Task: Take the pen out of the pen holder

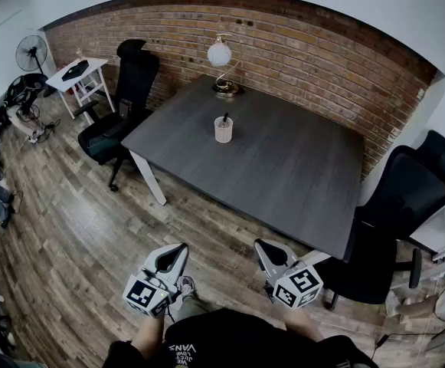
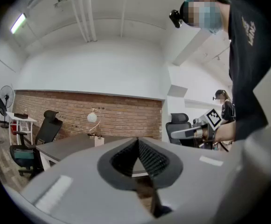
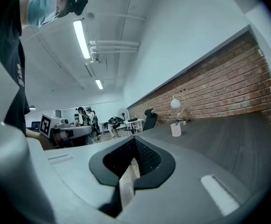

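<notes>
Not started yet, by the look of it. The pen holder (image 1: 223,129), a pale cup, stands upright on the dark table (image 1: 299,175), toward its far side. The pen (image 1: 225,118) is in it, its dark end showing above the rim. Nothing crowds the cup; the globe lamp (image 1: 220,54) sits behind it by the brick wall, apart from it. The person stands on the wood floor off the table's near edge, both tools held low and close to the body, pointing level toward the table. On the left gripper (image 1: 179,250) the jaws are together with nothing between them. The right gripper (image 1: 261,245) is the same: closed tight, empty. It reads as a ready posture, jaws closed because there's nothing to hold yet. Holding them level lets each camera look across the tabletop, and both gripper views do catch the cup, small and far off. Both claws are well apart from the holder, so the next move calls for stepping in to the table edge first. My guess is that one claw opens and braces the cup wall while the other pinches the pen's exposed end and lifts straight up. The cup looks light, so an unbraced pull could tip or drag it. Black office chairs (image 1: 406,198) flank the table but don't block the near edge.
</notes>
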`<state>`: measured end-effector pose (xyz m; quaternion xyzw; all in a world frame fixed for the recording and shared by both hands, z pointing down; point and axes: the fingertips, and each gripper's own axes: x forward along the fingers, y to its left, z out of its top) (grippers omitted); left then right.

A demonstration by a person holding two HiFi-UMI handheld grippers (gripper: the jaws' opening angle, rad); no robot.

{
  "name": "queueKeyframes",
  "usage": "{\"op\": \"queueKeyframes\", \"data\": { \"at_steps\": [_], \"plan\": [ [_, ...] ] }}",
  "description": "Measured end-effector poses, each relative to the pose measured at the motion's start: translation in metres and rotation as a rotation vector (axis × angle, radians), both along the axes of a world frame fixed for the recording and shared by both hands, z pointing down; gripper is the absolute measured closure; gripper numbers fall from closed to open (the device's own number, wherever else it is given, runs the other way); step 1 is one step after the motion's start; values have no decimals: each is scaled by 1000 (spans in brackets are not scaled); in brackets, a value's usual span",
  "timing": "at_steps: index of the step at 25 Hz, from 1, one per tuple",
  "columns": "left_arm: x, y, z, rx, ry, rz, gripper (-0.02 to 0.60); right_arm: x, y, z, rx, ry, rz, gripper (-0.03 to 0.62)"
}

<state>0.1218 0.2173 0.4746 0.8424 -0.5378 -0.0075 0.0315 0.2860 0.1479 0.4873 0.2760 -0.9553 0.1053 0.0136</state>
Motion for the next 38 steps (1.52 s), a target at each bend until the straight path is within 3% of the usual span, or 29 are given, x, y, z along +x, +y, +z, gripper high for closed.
{"op": "queueKeyframes", "data": {
  "at_steps": [6, 13, 18, 24, 26, 29, 38],
  "plan": [
    [-25, -22, 15, 25, 8, -11, 548, -18, -13, -3, -2, -43, -25, 591],
    [-56, -58, 8, -5, 25, 23, 548, -42, -50, 1, -30, -32, 58, 591],
    [-98, -87, 14, 0, 19, 48, 548, -76, -73, 3, -46, -27, 105, 589],
    [-139, -121, 14, -15, 37, 137, 548, -121, -98, 5, -73, -29, 174, 586],
    [-148, -130, 11, -45, 40, 159, 548, -132, -107, 6, -81, -32, 208, 537],
    [-169, -144, 14, -62, 39, 189, 548, -148, -119, 10, -87, -49, 248, 530],
    [-213, -171, 34, -46, 47, 231, 548, -168, -140, 19, -132, -63, 351, 521]
  ]
}}
